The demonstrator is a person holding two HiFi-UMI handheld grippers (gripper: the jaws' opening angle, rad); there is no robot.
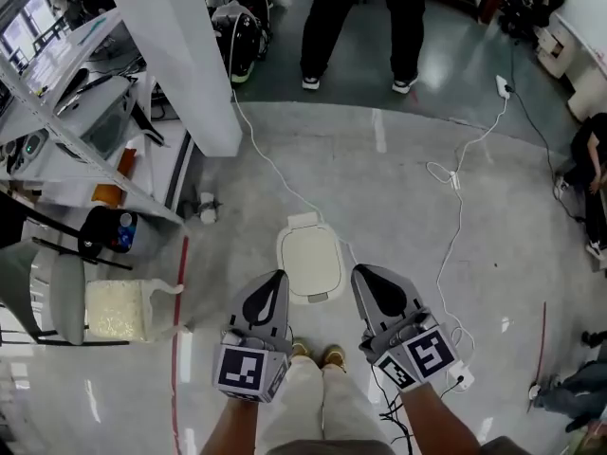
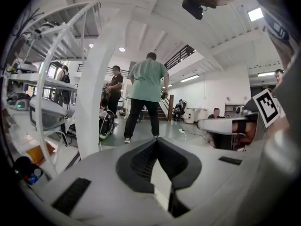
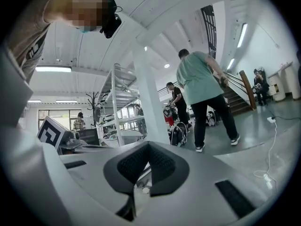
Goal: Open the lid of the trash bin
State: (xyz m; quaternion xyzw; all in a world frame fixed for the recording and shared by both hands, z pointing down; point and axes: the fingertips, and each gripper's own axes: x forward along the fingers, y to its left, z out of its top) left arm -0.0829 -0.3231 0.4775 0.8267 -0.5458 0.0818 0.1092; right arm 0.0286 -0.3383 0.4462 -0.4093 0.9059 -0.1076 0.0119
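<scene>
Left gripper and right gripper, jaws seemingly together, flank trash bin.

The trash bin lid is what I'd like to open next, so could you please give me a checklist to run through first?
1. Lid closed on the trash bin: ok, it has yet to be opened.
2. Left gripper free: ok, jaws together on nothing.
3. Right gripper free: ok, jaws together on nothing.
4. Grippers aimed at the lid: not ok, both gripper views show the room, not the bin.
5. White cable clear of the bin: cannot tell, it runs close by.
</scene>
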